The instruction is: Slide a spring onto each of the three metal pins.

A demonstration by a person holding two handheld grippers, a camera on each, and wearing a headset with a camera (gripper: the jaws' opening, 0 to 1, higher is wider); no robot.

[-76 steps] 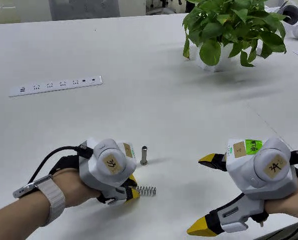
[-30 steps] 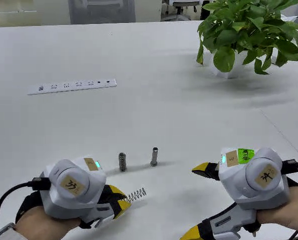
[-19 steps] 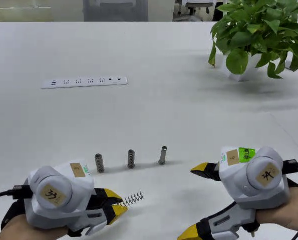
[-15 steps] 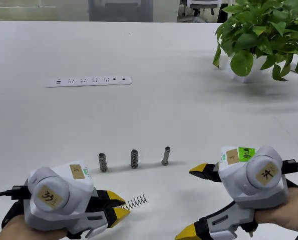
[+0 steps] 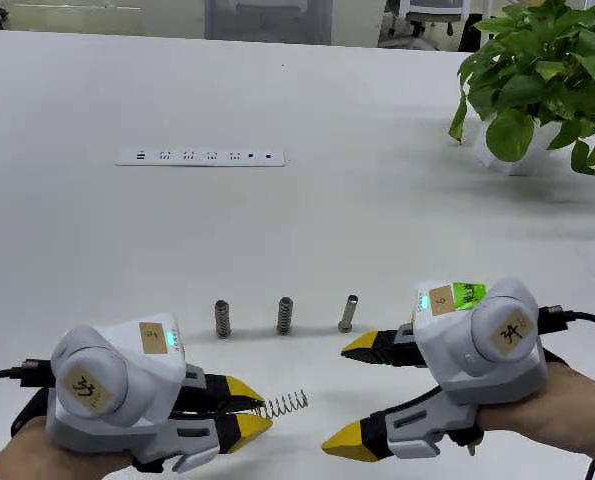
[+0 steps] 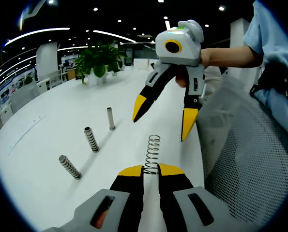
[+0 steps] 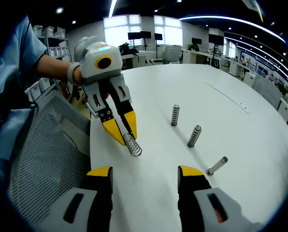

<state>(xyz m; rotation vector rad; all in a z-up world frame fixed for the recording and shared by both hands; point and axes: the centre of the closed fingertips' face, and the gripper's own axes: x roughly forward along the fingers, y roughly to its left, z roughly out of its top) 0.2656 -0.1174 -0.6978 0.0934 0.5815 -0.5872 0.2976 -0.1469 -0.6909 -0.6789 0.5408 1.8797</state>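
Note:
Three metal pins stand in a row on the white table. The left pin and the middle pin each carry a spring; the right pin is bare. My left gripper is shut on a loose spring, which sticks out from its yellow tips toward the right. The same spring rises from between the tips in the left gripper view. My right gripper is open, nothing between its fingers, just right of the spring and in front of the bare pin.
A white power strip lies at the back left. A potted green plant stands at the far right. The table's near edge runs close under both grippers, with a mesh chair beside it.
The head camera has swung left, so the two spring-carrying pins have come into sight. My right gripper has moved in toward the spring held by the left gripper.

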